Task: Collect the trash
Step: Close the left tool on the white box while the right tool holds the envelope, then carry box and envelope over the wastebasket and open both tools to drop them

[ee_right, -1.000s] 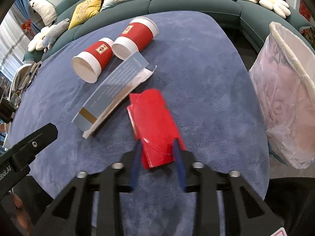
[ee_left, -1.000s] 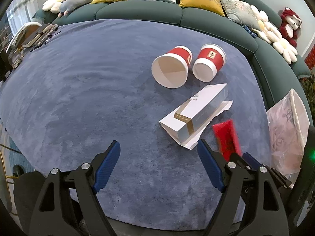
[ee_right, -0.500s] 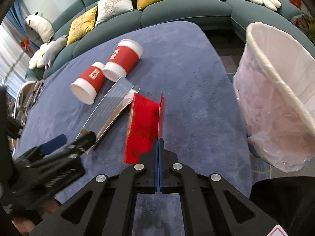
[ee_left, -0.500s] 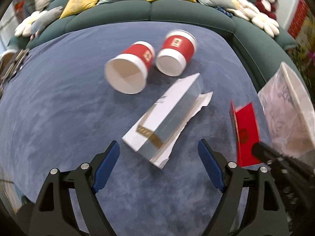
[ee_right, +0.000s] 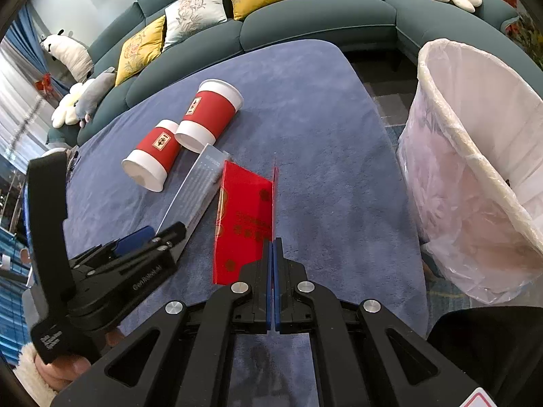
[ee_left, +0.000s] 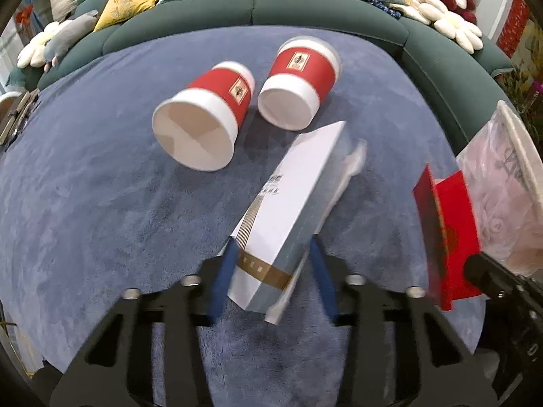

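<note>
A long white and grey box [ee_left: 288, 203] lies on the blue carpeted surface [ee_left: 101, 203]. Its near end sits between the blue pads of my left gripper [ee_left: 273, 271], whose jaws are closing and touch both of its sides. My right gripper [ee_right: 273, 247] is shut on a red envelope [ee_right: 244, 224], held on edge just above the surface. The left wrist view shows that envelope [ee_left: 451, 237] at the right. Two red and white paper cups [ee_left: 210, 118] [ee_left: 298, 81] lie on their sides beyond the box. The left gripper [ee_right: 159, 234] shows at the left of the right wrist view.
A white bin with a pale plastic liner [ee_right: 475, 169] stands off the surface's right edge, its mouth open. A teal sofa [ee_right: 305, 17] with cushions and plush toys curves round the far side. A hand in a fluffy sleeve [ee_right: 51, 369] holds the left gripper.
My left gripper has moved forward over the box and its jaws have narrowed onto it. My right gripper has shut on the red envelope and raised it on edge.
</note>
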Demonstrator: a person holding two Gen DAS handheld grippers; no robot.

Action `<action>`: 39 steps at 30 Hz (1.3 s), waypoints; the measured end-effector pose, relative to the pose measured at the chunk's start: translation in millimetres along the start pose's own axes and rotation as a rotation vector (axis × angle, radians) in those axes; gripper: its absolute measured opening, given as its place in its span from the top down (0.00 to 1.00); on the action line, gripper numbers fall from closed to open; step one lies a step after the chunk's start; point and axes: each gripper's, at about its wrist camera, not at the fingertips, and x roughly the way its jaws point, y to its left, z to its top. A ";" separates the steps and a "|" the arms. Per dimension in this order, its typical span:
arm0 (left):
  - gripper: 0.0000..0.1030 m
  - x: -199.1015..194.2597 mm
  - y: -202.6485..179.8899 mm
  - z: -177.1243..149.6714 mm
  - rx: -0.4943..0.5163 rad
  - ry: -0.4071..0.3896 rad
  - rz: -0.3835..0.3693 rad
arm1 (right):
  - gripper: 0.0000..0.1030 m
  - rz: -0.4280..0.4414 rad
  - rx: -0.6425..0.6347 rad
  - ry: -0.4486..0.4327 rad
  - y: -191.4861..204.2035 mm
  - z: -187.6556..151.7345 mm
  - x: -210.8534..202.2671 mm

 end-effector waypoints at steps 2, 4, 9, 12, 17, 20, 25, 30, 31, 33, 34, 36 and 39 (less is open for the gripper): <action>0.81 -2.4 -2.3 0.4 0.006 0.005 -0.006 | 0.99 0.005 -0.003 -0.005 1.3 0.8 -2.2; 0.84 -5.7 -4.1 -1.5 0.005 0.007 -0.016 | 0.99 0.010 -0.005 -0.012 2.6 1.2 -5.6; 0.88 -15.5 -9.1 -12.1 -0.018 0.011 -0.038 | 0.99 0.021 -0.008 -0.035 1.0 -1.1 -18.8; 0.91 -26.2 -13.6 -18.1 -0.041 0.006 -0.049 | 0.99 0.025 -0.004 -0.051 -0.7 -3.0 -28.9; 0.92 -47.8 -26.0 -22.1 -0.043 -0.026 -0.067 | 0.99 0.027 0.006 -0.085 -6.4 -3.2 -46.1; 0.92 -59.5 -34.3 -20.8 -0.041 -0.047 -0.076 | 0.99 0.032 0.013 -0.109 -10.7 -3.0 -57.6; 0.93 -80.5 -54.3 -16.4 -0.011 -0.089 -0.094 | 0.99 0.041 0.026 -0.153 -18.7 -3.2 -77.9; 0.93 -99.5 -77.3 -9.7 0.014 -0.126 -0.115 | 0.99 0.041 0.051 -0.198 -33.3 -0.6 -99.8; 0.93 -103.1 -82.3 -8.3 0.021 -0.133 -0.120 | 0.99 0.039 0.058 -0.209 -37.2 -0.1 -104.8; 0.93 -109.5 -91.9 -5.5 0.036 -0.145 -0.131 | 0.99 0.036 0.071 -0.226 -44.3 0.9 -112.2; 0.93 -112.7 -97.1 -3.8 0.043 -0.152 -0.136 | 0.99 0.033 0.079 -0.238 -50.6 1.7 -118.0; 0.93 -119.6 -109.9 0.0 0.058 -0.167 -0.148 | 0.99 0.029 0.092 -0.256 -59.2 3.2 -125.7; 0.93 -129.4 -128.9 6.5 0.078 -0.187 -0.173 | 0.99 0.018 0.119 -0.287 -76.0 4.9 -139.0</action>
